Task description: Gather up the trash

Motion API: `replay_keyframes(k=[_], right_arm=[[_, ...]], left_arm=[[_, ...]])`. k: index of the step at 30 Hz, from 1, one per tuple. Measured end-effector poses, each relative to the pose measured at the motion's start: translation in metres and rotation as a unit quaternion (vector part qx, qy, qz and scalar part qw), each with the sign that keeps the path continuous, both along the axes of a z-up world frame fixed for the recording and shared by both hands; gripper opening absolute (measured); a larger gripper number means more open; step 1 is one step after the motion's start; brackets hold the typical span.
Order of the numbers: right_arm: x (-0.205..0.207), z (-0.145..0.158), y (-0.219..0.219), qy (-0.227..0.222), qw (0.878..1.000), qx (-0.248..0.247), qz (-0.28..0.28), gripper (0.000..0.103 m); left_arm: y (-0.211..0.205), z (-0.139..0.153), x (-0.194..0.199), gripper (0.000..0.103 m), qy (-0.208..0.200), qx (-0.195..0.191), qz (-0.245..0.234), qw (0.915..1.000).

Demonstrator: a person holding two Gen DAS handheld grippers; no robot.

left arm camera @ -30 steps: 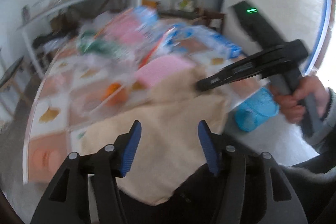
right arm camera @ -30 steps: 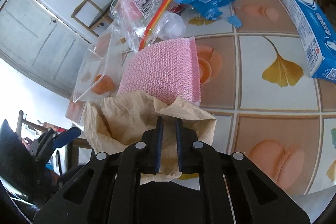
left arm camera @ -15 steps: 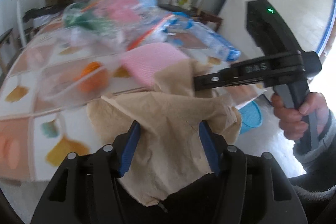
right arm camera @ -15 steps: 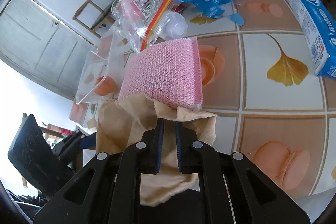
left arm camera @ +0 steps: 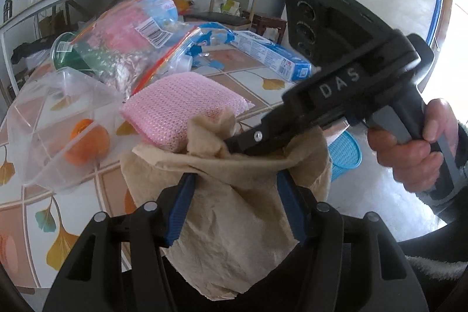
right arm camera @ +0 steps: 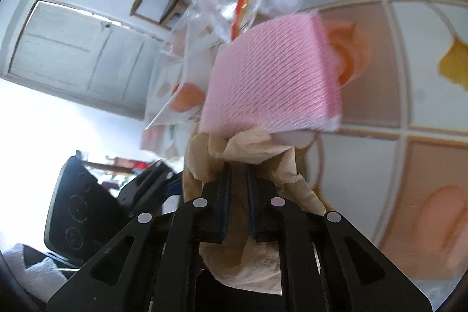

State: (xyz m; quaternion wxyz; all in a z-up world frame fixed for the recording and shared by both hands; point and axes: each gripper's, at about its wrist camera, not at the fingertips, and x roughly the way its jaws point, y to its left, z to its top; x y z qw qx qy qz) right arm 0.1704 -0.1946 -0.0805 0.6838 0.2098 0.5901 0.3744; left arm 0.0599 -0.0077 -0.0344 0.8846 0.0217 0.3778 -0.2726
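Right hand-held gripper (right arm camera: 236, 174) pinches paper bag (left arm camera: 234, 212) rim at desk (left arm camera: 26, 209) edge; left hand-held gripper (left arm camera: 234, 189) spread, straddling bag; pink sponge (left arm camera: 184, 110) touches rim.

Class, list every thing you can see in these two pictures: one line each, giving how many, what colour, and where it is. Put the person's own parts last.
Paper bag: one, brown, at the table edge.
Sponge: one, pink, behind the bag's mouth.
Clear box: one, left of the sponge, orange thing inside.
Plastic bag: one, clear, behind the sponge.
Carton: one, blue and white, far right on the table.
Table: one, tiled pattern.
Basket: one, blue, on the floor.
Left gripper: open, astride the bag.
Right gripper: shut on the bag's rim.
Hand: one, holding the right gripper.
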Motion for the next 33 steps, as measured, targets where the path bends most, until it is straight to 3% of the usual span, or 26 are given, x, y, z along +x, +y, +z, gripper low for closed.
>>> replay_keyframes(k=[8,17,19,20,21,25,30,33], right_arm=[[0.001,0.0,0.014,0.022,0.999,0.024,0.029,0.012],[0.001,0.014,0.017,0.01,0.999,0.01,0.036,0.013],[0.001,0.017,0.016,0.006,0.999,0.0,0.036,0.024],[0.004,0.019,0.021,0.001,0.999,-0.011,0.031,0.045],[0.004,0.022,0.019,-0.009,0.999,-0.021,0.022,0.057],[0.0,0.035,0.009,-0.028,0.999,0.007,0.014,0.057],[-0.001,0.048,0.012,-0.057,0.998,-0.014,0.002,0.059],[0.001,0.058,0.014,-0.088,0.995,-0.037,-0.016,0.066]], left_arm=[[0.006,0.003,-0.004,0.037,-0.019,0.009,0.007,0.9998],[0.006,0.01,-0.02,0.025,-0.053,0.023,0.001,0.9984],[0.006,0.012,-0.02,0.021,-0.058,0.022,0.003,0.9981],[0.008,0.013,-0.02,0.011,-0.059,0.022,0.006,0.998],[0.01,0.013,-0.02,0.01,-0.054,0.019,0.009,0.9983],[0.023,0.014,-0.021,0.009,-0.045,-0.002,0.024,0.9987],[0.039,0.019,-0.029,0.008,-0.051,-0.007,0.05,0.9975],[0.045,0.019,-0.028,0.008,-0.048,0.002,0.066,0.9966]])
